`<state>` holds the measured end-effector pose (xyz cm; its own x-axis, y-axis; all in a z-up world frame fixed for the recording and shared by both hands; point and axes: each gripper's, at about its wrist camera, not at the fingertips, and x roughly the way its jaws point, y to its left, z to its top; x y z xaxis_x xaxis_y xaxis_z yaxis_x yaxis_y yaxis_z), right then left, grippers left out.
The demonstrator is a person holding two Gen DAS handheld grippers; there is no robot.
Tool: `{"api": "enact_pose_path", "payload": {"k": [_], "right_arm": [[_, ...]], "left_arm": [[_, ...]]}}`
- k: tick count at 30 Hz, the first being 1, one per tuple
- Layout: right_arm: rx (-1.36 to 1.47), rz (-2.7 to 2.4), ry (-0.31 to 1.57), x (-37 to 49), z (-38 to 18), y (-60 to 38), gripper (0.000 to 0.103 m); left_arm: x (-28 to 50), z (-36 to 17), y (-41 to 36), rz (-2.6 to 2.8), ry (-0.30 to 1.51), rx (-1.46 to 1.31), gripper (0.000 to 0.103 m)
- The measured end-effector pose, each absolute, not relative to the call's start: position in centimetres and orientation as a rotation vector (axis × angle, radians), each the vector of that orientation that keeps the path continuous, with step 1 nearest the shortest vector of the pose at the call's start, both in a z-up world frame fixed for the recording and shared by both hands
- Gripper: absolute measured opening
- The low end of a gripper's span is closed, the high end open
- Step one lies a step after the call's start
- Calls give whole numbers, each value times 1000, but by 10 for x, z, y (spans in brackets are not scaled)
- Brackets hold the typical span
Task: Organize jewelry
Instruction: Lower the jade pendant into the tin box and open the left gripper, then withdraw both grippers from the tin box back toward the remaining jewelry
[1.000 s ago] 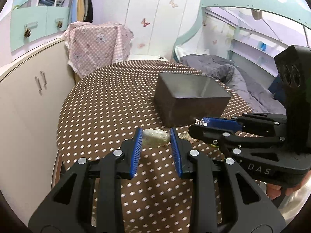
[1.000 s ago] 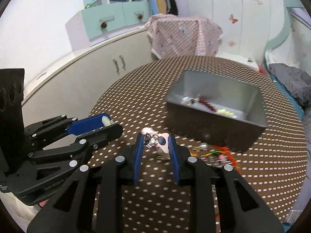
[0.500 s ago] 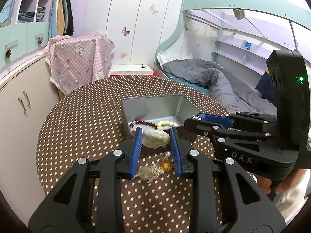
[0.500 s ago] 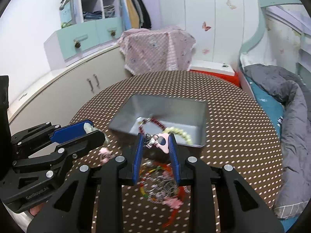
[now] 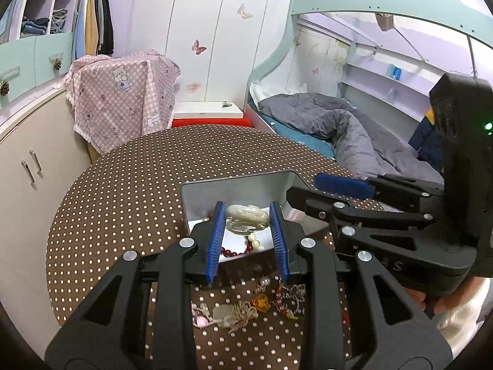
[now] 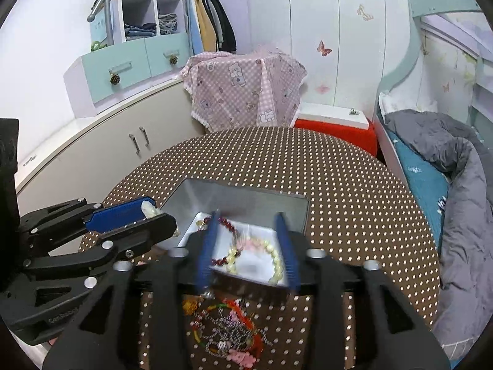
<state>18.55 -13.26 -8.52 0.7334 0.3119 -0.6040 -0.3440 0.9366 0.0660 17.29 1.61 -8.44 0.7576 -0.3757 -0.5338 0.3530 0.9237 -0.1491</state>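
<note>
Left wrist: pale pendant point(image 5: 246, 218) clamped between left gripper point(image 5: 248, 231) pads; over tin point(image 5: 197, 197).

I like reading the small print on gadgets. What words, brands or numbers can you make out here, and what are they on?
"S", the last of some pale letters cut off by the left gripper: on the right gripper body, left wrist view.
Small pale lettering on the left gripper's body, right wrist view: too blurred to read.
Nothing readable on the metal box, the dotted tablecloth or the cabinets.
</note>
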Motion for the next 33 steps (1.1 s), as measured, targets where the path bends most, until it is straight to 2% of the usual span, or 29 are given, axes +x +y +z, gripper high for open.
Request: {"api": "enact_pose_path", "payload": {"k": [2,13,14,15,16,21,26,33], "right_arm": [[-41,345,645,189,-83,-138,55],[17,284,675,199,-91,-163,64],[18,281,678,199,-91,-164,65],[20,277,682,199,-93,-165,65],[21,276,683,199,-93,-166,65],[25,274,687,197,-93,-169,67],[17,274,688,195,-92,-168,73],[8,279,684,189,-91,-167,74]], "left_arm": [[177,-84,16,-392,590,-42,29],[186,-91,6,-379,601,-11,30],[186,-91,6,-378,604,-11,39],[186,-90,6,-376,602,-11,59],[186,-89,6,-373,593,-10,62],[183,-87,6,-369,578,-8,62],[184,-88,9,-357,583,-14,62],[181,-87,12,-350,575,-23,62]]}}
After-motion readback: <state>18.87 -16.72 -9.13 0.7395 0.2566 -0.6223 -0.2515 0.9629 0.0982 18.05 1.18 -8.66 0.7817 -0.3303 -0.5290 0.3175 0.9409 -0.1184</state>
